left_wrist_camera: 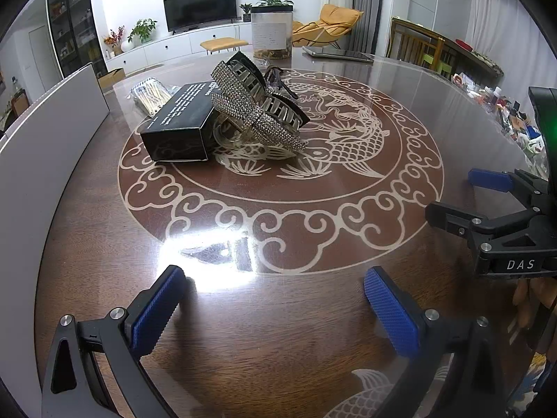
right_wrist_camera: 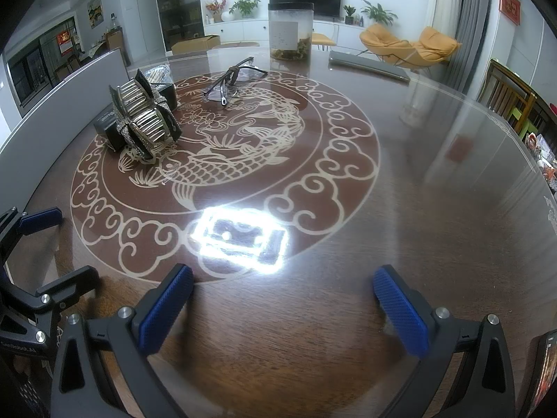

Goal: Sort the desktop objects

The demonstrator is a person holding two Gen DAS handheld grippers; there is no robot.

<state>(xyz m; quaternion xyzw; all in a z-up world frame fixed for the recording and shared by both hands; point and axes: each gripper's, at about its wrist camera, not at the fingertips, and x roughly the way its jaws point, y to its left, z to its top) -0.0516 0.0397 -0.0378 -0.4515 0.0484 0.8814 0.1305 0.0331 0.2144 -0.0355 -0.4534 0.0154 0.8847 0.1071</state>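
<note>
**Both grippers empty, pile untouched**

Left gripper (left_wrist_camera: 275, 310) — blue-padded fingers spread wide, nothing between them, low over the dark wooden table with the pale fish-and-cloud inlay (left_wrist_camera: 313, 188). Right gripper (right_wrist_camera: 283, 308) likewise released and empty; it shows at the right edge of the left wrist view, so the two sit side by side on the near side of the inlay. Probably a ready stance ahead of a first pick.

Landmark: the carp at the centre of the inlay.

- Rhinestone-covered silver claw hair clip (left_wrist_camera: 256, 111), teeth upward, rests on the carp's far-left side and leans against a black rectangular cardboard box with white print (left_wrist_camera: 181, 122).
- Beyond the box, a clear packet of pale sticks (left_wrist_camera: 149, 95) — contents unclear.
- Dark-framed folded glasses (right_wrist_camera: 231, 82) lie past the carp, apart from the clip.
- Further back, a clear cylindrical jar with black lid (right_wrist_camera: 290, 31).

Clip looks glittery and springy, awkward to pinch.
</note>
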